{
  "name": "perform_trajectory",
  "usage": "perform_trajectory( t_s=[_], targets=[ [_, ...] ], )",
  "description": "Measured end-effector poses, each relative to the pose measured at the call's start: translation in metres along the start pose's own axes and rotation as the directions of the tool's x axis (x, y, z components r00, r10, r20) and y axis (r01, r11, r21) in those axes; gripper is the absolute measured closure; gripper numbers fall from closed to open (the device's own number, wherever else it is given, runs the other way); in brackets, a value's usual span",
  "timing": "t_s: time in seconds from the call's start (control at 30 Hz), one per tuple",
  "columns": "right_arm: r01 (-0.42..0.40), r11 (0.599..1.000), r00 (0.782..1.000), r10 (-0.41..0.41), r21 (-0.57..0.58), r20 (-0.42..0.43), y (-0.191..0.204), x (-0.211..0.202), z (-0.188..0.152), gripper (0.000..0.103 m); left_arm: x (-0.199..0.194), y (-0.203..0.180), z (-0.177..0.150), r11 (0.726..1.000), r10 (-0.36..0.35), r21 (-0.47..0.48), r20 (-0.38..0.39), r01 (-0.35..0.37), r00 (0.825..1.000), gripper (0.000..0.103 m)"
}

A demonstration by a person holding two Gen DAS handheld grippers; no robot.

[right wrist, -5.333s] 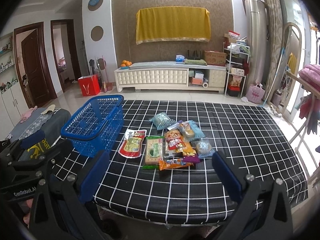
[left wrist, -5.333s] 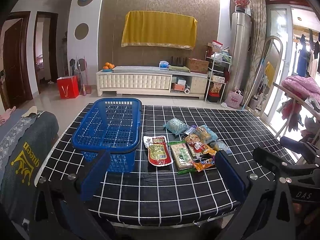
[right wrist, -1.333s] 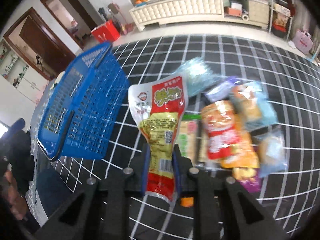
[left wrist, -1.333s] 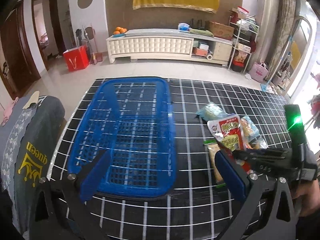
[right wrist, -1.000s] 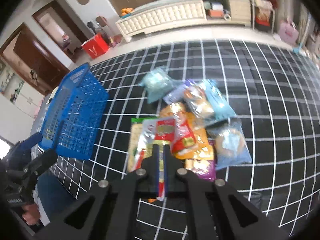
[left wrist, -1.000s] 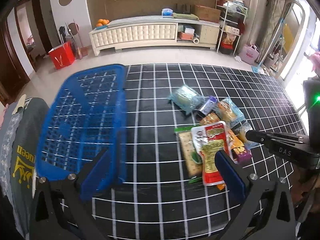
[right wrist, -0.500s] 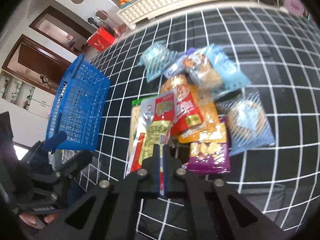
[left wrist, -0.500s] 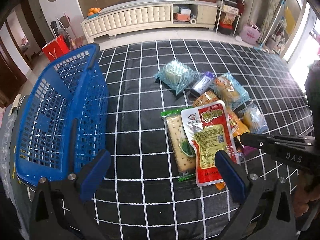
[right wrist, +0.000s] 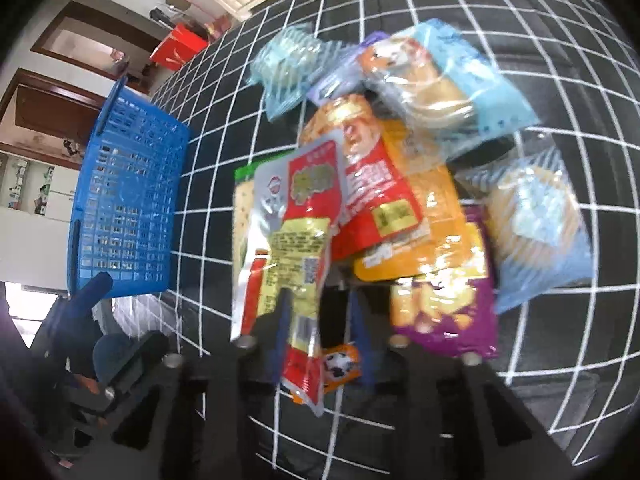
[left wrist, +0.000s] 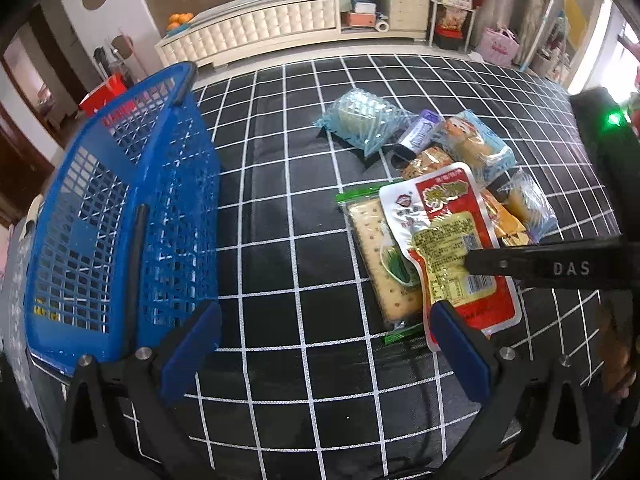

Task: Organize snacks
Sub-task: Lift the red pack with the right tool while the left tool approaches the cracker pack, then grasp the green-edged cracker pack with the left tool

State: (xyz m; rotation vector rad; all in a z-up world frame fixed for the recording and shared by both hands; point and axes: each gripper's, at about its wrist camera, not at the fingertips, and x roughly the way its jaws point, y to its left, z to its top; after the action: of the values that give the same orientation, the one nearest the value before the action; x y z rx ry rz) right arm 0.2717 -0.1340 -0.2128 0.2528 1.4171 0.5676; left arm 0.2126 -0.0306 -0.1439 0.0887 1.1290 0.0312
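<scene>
I count one blue basket (left wrist: 120, 216) at the left of the left wrist view, its far end lifted so it tilts. Right of centre lies one heap of eight snack packets that I can tell apart. My right gripper (right wrist: 320, 312) has its jaws slightly apart with the lower end of the red-and-yellow pouch (right wrist: 296, 240) between them; motion blur keeps me from telling whether they touch it. That pouch lies atop the cracker pack (left wrist: 380, 256) in the heap. My left gripper (left wrist: 324, 340) is spread wide over bare cloth, low in frame. The black tablecloth (left wrist: 280, 184) has a white grid. At the top of that view stand one cream cabinet (left wrist: 280, 24) and one red bag (left wrist: 104, 92).
</scene>
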Motion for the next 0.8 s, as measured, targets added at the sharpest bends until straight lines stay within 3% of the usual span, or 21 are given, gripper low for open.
perform_trajectory(
  t_s=[0.07,0.27,0.3,0.4,0.5,0.63,0.8],
  targets=[
    [0.000,1.000,1.000,0.000,0.003,0.004,0.002,0.002,0.001,0.053,0.001,-0.003,0.000,1.000,-0.005,0.015,0.003,0.005,1.000,0.000],
    [0.015,1.000,1.000,-0.015,-0.005,0.007,0.009,0.011,0.010,0.054,0.000,-0.006,0.000,0.999,-0.027,0.037,0.009,0.027,1.000,0.000],
    [0.024,1.000,1.000,-0.024,-0.013,0.013,0.010,0.010,0.010,0.067,0.000,-0.006,0.000,0.999,-0.026,0.037,0.008,0.025,1.000,0.000],
    [0.032,0.999,0.999,-0.030,-0.039,0.042,0.017,0.004,0.009,0.086,-0.002,-0.005,0.002,0.999,-0.035,0.030,0.011,0.034,0.999,0.000],
    [0.036,0.997,0.997,-0.031,-0.069,0.075,0.023,-0.004,0.006,0.092,-0.002,-0.006,0.003,0.999,-0.043,0.026,0.007,0.043,0.999,0.000],
    [0.035,0.997,0.990,-0.025,-0.074,0.141,0.020,-0.028,0.002,0.093,-0.002,-0.007,0.006,0.999,-0.045,0.022,0.007,0.045,0.999,0.000],
    [0.024,0.998,0.982,-0.013,-0.060,0.188,0.008,-0.050,-0.002,0.094,0.005,-0.003,0.017,0.994,-0.099,-0.041,-0.021,0.098,0.995,0.000]
  ],
)
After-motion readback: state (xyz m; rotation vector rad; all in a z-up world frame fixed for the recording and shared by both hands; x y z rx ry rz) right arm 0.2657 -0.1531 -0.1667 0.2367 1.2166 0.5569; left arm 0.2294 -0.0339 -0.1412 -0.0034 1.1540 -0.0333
